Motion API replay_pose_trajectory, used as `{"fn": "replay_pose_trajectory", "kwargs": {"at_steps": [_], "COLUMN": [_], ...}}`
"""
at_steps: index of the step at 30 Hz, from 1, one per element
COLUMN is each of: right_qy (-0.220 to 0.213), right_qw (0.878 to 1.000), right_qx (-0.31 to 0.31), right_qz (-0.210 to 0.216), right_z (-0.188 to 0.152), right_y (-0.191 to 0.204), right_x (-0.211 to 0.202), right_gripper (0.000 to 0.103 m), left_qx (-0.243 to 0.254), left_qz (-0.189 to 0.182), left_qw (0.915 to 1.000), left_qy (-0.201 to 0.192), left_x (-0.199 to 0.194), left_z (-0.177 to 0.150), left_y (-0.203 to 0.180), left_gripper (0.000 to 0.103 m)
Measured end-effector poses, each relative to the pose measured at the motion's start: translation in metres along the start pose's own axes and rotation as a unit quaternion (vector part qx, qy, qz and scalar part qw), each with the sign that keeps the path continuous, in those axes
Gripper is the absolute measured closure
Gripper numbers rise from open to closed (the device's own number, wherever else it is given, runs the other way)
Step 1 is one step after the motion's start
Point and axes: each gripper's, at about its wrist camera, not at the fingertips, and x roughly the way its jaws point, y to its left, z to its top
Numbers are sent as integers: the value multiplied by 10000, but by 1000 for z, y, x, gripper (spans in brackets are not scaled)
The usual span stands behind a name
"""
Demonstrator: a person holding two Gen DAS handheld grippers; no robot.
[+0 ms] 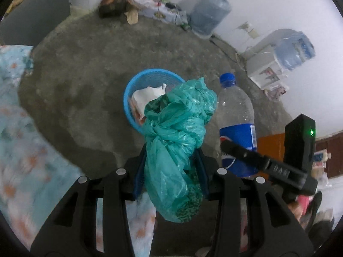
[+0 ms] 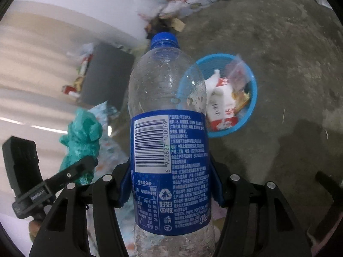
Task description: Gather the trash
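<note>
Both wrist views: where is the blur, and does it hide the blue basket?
Left wrist view: the floral fabric at left is smeared, while the knotted green plastic bag and round blue plastic basket stay sharp. Right wrist view: the left-hand background streaks; the clear blue-labelled plastic bottle is crisp, the basket readable.

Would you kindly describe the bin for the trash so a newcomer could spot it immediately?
On the bare concrete floor, just beyond both held items, sits a round blue basket. It holds a red-and-white carton and wrappers, and is the only open container there.
</note>
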Motion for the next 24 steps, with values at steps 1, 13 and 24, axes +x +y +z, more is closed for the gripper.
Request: {"fn": "replay_pose_trajectory", "kwargs": {"at_steps": [1, 13, 24], "right_qy": [16, -46, -983], "right_qw": [10000, 9919, 9929], "right_qx": [10, 1262, 496], "right_qz": [-45, -164, -447], "right_z": [9, 65, 17], "right_y": [-1, -90, -57], "right_x": [8, 105, 42], "right_gripper": [44, 29, 29], "left_qx": [15, -636, -268], "left_qz": [40, -36, -451], "left_qw": [10000, 9978, 9953], "left_qy": [50, -200, -818], "left_x": [13, 111, 21], "left_z": [11, 69, 31], "left_y": [0, 11, -8], "left_gripper": [64, 21, 20]}}
